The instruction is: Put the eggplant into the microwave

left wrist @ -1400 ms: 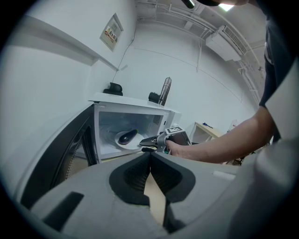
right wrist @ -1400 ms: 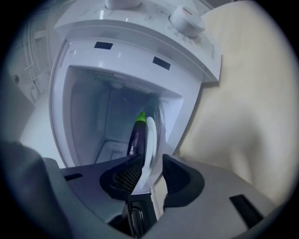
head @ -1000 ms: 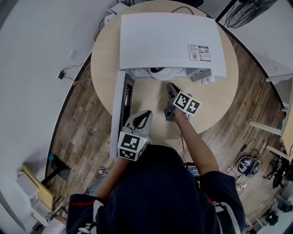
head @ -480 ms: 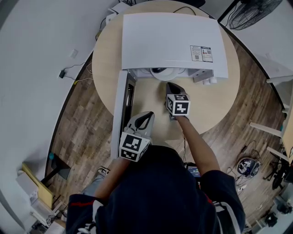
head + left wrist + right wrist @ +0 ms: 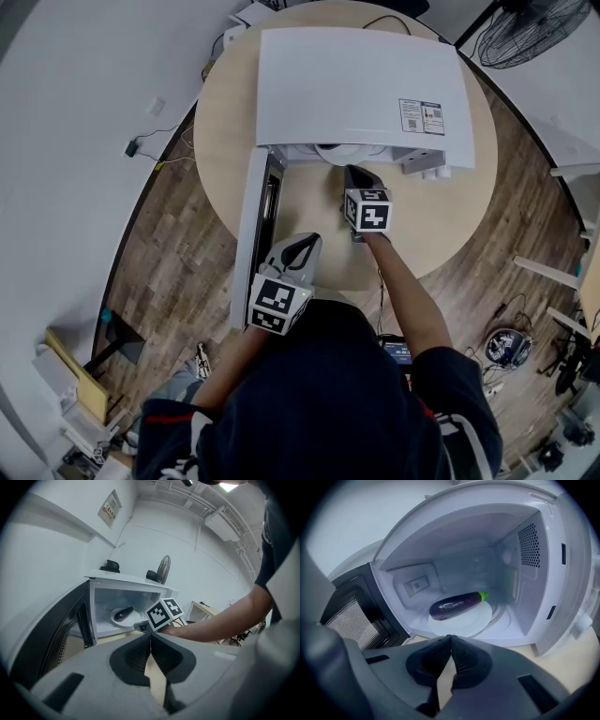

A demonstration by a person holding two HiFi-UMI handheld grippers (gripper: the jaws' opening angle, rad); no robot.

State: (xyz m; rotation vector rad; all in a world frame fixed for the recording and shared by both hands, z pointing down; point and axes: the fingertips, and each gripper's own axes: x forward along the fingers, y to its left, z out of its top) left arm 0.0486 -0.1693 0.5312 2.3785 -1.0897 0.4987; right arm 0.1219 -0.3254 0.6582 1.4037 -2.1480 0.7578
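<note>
The eggplant (image 5: 456,605) lies inside the microwave (image 5: 361,89), whose door (image 5: 251,234) stands wide open past the table (image 5: 441,220) edge, with the left gripper (image 5: 150,637) and right gripper (image 5: 450,638) outside, jaws together.

Open microwave (image 5: 361,89) on round table (image 5: 223,141), right gripper (image 5: 353,174) apparently just outside cavity

Nothing written can be read in any view. A sticker (image 5: 421,116) lies on the white top of the microwave (image 5: 356,84), near its right front corner. It carries two small printed panels side by side, the print too fine to make out. The left cube (image 5: 277,302) on the left gripper (image 5: 300,244) and the right cube (image 5: 368,208) on the right gripper (image 5: 354,172) bear black-and-white square patterns, no letters. A framed notice (image 5: 108,509) hangs on the wall (image 5: 84,508), unreadable.
</note>
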